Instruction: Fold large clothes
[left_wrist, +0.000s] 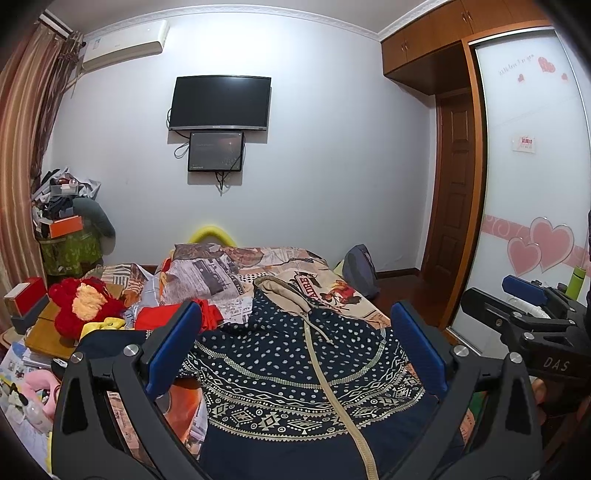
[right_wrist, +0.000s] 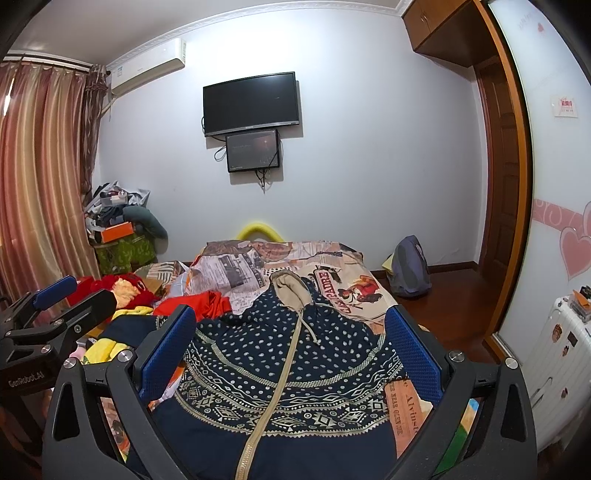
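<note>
A navy zip hoodie (left_wrist: 295, 369) with white dots, geometric bands and a beige hood lies spread on the bed, hood pointing away; it also shows in the right wrist view (right_wrist: 280, 362). My left gripper (left_wrist: 295, 347) is open and empty, held above the hoodie's lower part, its blue pads on either side of it. My right gripper (right_wrist: 291, 347) is open and empty over the same area. The right gripper shows at the right edge of the left wrist view (left_wrist: 532, 310), and the left gripper at the left edge of the right wrist view (right_wrist: 55, 306).
The bed (left_wrist: 325, 284) has a printed quilt. Red and orange clothes (left_wrist: 177, 314) and a red plush toy (left_wrist: 85, 306) lie at its left. A backpack (right_wrist: 410, 269) stands on the floor at right, a white suitcase (right_wrist: 557, 362) by the wardrobe. Cluttered boxes (left_wrist: 62, 225) fill the corner.
</note>
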